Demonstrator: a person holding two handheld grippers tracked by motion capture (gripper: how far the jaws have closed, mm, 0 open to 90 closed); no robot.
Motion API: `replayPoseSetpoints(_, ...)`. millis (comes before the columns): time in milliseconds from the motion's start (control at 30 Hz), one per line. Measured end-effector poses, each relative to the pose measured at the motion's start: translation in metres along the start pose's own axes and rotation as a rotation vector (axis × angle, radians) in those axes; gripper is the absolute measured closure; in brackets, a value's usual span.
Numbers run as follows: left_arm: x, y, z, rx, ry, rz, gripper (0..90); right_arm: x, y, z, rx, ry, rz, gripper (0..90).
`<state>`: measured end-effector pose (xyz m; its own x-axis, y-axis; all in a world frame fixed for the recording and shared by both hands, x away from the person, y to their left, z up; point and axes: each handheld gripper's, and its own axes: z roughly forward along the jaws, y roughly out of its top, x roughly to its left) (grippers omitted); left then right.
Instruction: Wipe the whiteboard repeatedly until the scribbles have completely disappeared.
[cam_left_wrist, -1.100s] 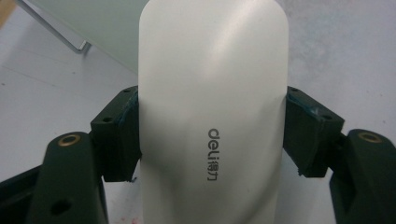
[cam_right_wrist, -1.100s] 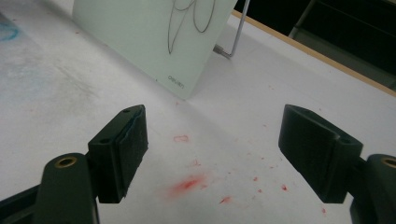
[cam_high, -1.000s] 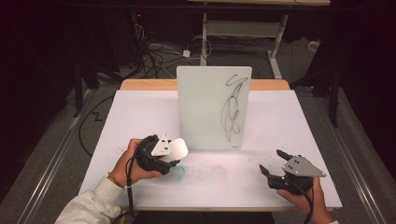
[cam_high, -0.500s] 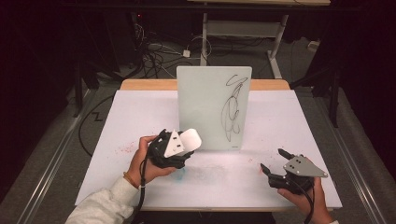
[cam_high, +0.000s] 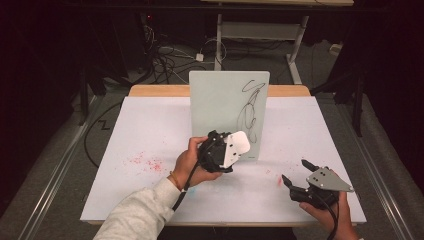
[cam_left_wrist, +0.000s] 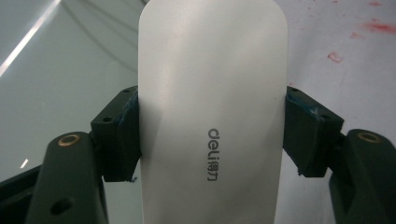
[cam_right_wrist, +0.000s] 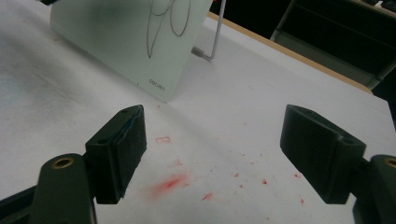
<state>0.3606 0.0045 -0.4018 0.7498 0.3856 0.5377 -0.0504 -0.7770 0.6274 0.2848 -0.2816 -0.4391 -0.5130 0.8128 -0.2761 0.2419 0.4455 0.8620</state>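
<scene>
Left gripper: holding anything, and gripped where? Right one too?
The left gripper is shut on the white eraser, its jaws clamping the two long sides near mid-length. The right gripper is open and holds nothing.

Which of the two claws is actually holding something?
The left claw, up by the board: it clamps a white eraser. The right claw is open, with nothing between its jaws.
</scene>
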Motion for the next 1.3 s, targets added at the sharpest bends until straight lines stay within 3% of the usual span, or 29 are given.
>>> replayPoseSetpoints(133,-0.007,0.011,0.016,0.029,0.017,0.043,29.1,-0.001,0.0,0.0,0.0,-0.007,0.0,23.1)
replayPoseSetpoints(400,-0.013,0.017,0.043,0.059,0.045,0.049,29.1,0.0,-0.001,0.001,0.005,-0.003,-0.006,23.1)
replayPoseSetpoints(433,-0.018,0.019,0.049,0.068,0.071,0.073,29.1,0.0,-0.001,0.001,0.005,-0.003,-0.005,23.1)
replayPoseSetpoints(567,-0.024,0.021,0.054,0.058,0.1,0.109,29.1,0.001,-0.001,0.002,0.01,-0.002,-0.01,23.2)
replayPoseSetpoints(600,-0.028,0.021,0.055,0.069,0.117,0.134,29.2,0.001,-0.001,0.002,0.01,0.001,-0.011,23.2)
replayPoseSetpoints(633,-0.03,0.02,0.056,0.082,0.117,0.13,29.2,0.001,-0.001,0.002,0.01,0.001,-0.013,23.2)
replayPoseSetpoints(733,-0.042,0.013,0.06,0.092,0.146,0.189,29.2,0.002,-0.001,0.002,0.01,0.001,-0.014,23.2)
replayPoseSetpoints(767,-0.042,0.013,0.06,0.092,0.146,0.189,29.2,0.002,-0.001,0.002,0.01,0.001,-0.014,23.2)
replayPoseSetpoints(800,-0.048,0.009,0.061,0.117,0.182,0.255,29.2,0.002,-0.001,0.002,0.011,0.001,-0.009,23.1)
replayPoseSetpoints(833,-0.05,0.007,0.061,0.136,0.197,0.29,29.2,0.002,-0.001,0.002,0.012,0.0,-0.009,23.2)
replayPoseSetpoints(967,-0.056,0.002,0.063,0.155,0.264,0.372,29.2,0.002,-0.001,0.002,0.015,-0.004,-0.011,23.1)
replayPoseSetpoints(1033,-0.054,0.002,0.061,0.176,0.303,0.382,29.2,0.002,-0.001,0.002,0.016,-0.007,-0.012,23.1)
replayPoseSetpoints(1133,-0.044,0.002,0.056,0.148,0.377,0.345,29.2,0.001,-0.001,0.002,0.017,-0.009,-0.012,23.1)
replayPoseSetpoints(1233,-0.029,0.006,0.048,0.137,0.423,0.316,29.2,0.002,-0.001,0.002,0.019,-0.009,-0.013,23.1)
replayPoseSetpoints(1300,-0.018,0.01,0.043,0.118,0.43,0.276,29.2,0.002,-0.001,0.003,0.018,-0.006,-0.013,23.2)
